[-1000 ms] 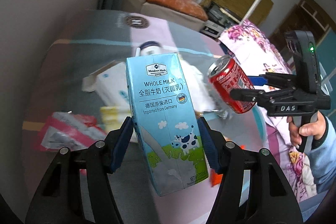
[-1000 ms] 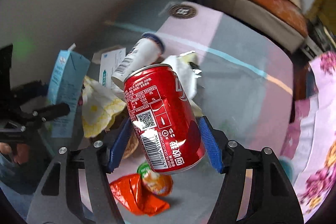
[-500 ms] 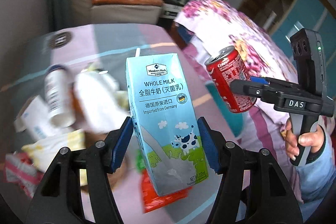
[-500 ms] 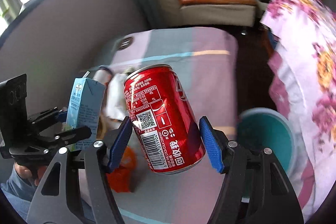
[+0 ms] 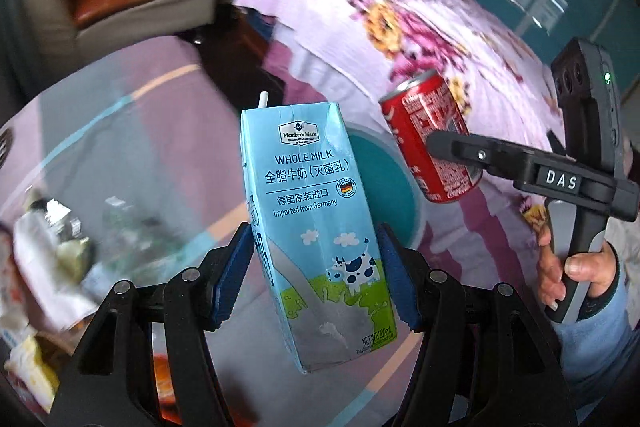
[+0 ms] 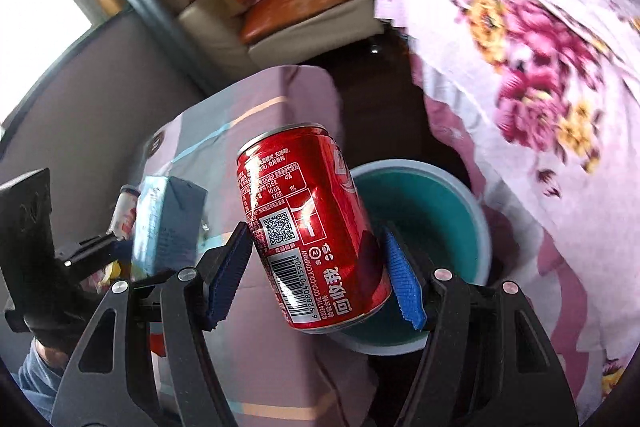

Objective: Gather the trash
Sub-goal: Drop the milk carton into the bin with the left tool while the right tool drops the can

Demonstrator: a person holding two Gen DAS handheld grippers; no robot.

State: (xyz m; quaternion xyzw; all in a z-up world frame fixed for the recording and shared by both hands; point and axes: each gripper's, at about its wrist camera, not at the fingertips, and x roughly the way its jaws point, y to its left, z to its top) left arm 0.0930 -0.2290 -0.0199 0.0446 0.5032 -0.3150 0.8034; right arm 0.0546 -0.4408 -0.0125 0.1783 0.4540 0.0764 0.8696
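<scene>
bin vs tongs: we see the teal bin (image 6: 440, 219) directly behind the cola can (image 6: 316, 227) in the right wrist view, its mouth spreading toward 3 o'clock of the can; in the left wrist view the bin (image 5: 384, 183) peeks out between the milk carton (image 5: 316, 227) and the can (image 5: 432, 139), at about 1 o'clock of the carton
right tongs (image 6: 320, 263): clamped on the can's lower body, blue pads pressed on both sides; can off the table, long axis nearly upright, top tipped toward 11 o'clock
left tongs (image 5: 316, 267): clamped on the carton's lower half; carton in the air, long axis upright, leaning slightly toward 11 o'clock, white straw (image 5: 263, 99) poking from the top
nearer hand: we judge the right one nearer, since the bin fills the space just behind its can; the left carton sits a little further to the side
coming move: we judge both items are headed over the bin's mouth, can likely first; each would fall lengthwise once the pads part
surface: the table (image 5: 132, 131) wears a pink and grey cloth with pale stripes; blurred leftover trash (image 5: 60, 247) lies at 9 o'clock in the left wrist view
room: a floral pink sheet (image 6: 532, 59) rises at 2 o'clock beside the bin; a cream sofa (image 6: 280, 23) with an orange cushion stands at 12 o'clock; a bright window shows at 10 o'clock
</scene>
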